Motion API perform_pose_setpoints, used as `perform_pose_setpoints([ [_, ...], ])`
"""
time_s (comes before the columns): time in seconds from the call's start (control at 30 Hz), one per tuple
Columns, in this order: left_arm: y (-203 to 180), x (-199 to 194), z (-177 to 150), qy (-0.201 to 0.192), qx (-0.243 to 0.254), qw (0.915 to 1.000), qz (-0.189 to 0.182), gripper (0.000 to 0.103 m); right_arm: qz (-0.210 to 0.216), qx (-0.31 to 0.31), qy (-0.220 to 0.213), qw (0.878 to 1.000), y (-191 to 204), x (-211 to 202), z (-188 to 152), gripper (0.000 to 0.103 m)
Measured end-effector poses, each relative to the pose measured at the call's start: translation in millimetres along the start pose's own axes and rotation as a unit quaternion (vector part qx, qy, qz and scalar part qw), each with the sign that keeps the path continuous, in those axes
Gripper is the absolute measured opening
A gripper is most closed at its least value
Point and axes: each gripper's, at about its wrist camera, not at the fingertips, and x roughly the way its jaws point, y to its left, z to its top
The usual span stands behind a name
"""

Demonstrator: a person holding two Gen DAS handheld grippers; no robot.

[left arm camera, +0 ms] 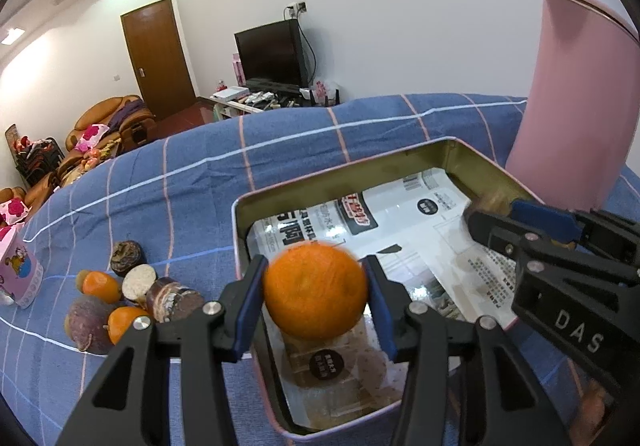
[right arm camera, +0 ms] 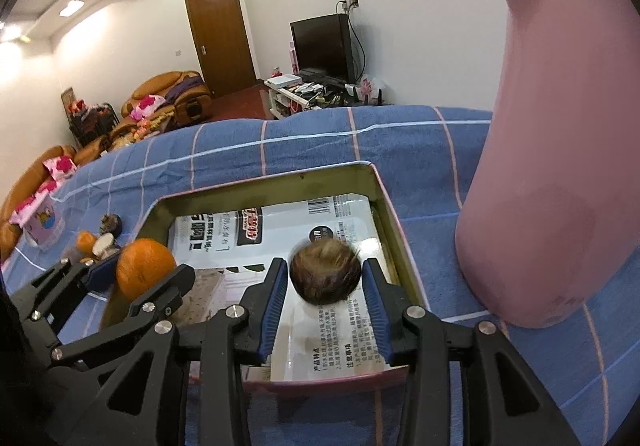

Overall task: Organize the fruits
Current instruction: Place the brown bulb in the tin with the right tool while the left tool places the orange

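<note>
In the left wrist view, the left gripper (left arm camera: 316,288) sat low in the centre of the frame with an orange (left arm camera: 315,290) between its blue pads (left arm camera: 247,300), seemingly gripped, though motion blur left contact uncertain, above the near end of the open tin box (left arm camera: 352,174). If it was let go there, the fruit could roll across the slick paper lining. More fruit (left arm camera: 120,286) waited at lower left on the blue checked cloth (left arm camera: 180,186). In the right wrist view, the right gripper (right arm camera: 325,278) held its jaws slightly apart around a blurred brown round fruit (right arm camera: 325,272), with gaps showing at both pads, over the box's right part. That fruit could bounce toward the tall pink container (right arm camera: 560,166) standing just beside the box on the right.
</note>
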Motion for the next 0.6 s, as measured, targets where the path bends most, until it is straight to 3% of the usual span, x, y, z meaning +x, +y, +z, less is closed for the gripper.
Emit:
perform_pose_setpoints([
  [0.07,-1,-4,0,-0.013,0.003,0.9999,0.002,0.063,0.009,0.008,-0.007,1.000,-3,-2,1,0.057],
  [0.1,-3,-7,0,-0.020,0.007,0.9998,0.003,0.074,0.010,0.011,-0.015,1.000,-3,-5,1,0.066],
  [0.13,-3,-9,-1,-0.026,0.008,0.9996,0.008,0.085,0.009,0.012,-0.023,1.000,-4,-8,1,0.069],
  [0.17,-3,-12,-1,-0.034,0.010,0.9992,0.016,0.088,0.008,0.013,-0.035,0.999,-4,-12,2,0.069],
  [0.4,4,-35,-3,-0.096,0.008,0.9934,0.061,0.103,-0.005,0.025,-0.086,0.996,-7,-28,4,0.069],
  [0.6,21,-35,-4,-0.093,-0.013,0.9929,0.073,0.103,-0.014,0.049,-0.089,0.995,-13,-25,0,0.069],
])
